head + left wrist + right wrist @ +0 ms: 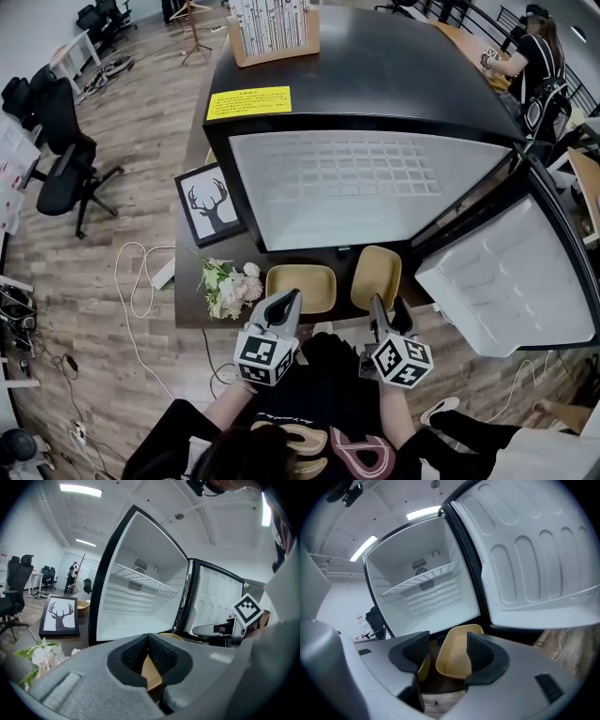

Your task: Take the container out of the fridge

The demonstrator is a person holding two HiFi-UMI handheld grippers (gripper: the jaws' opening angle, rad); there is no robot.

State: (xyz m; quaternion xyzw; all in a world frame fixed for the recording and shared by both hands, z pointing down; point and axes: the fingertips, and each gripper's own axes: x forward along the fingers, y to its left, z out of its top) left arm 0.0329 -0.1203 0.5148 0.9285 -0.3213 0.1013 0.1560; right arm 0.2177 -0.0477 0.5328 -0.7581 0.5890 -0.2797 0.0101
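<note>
Now | right gripper (447, 649): wide apart, empty | left gripper (149, 641): pinching container (305, 281), lower middle | tip: let go softly, lift straight, no tipping

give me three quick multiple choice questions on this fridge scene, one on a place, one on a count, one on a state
1. Where is the deer picture?
A. on top of the fridge
B. on the table, beside the fridge
C. inside the fridge

2. How many yellow containers sit in front of the fridge?
A. one
B. two
C. four

3. How do the right gripper's jaws stand?
A. wide apart
B. shut and empty
C. clamped on a container

Answers: 1 B, it stands on the dark tabletop at the fridge's side. 2 B, two lie side by side before the open door. 3 A, a wide gap shows between the pads.
</note>
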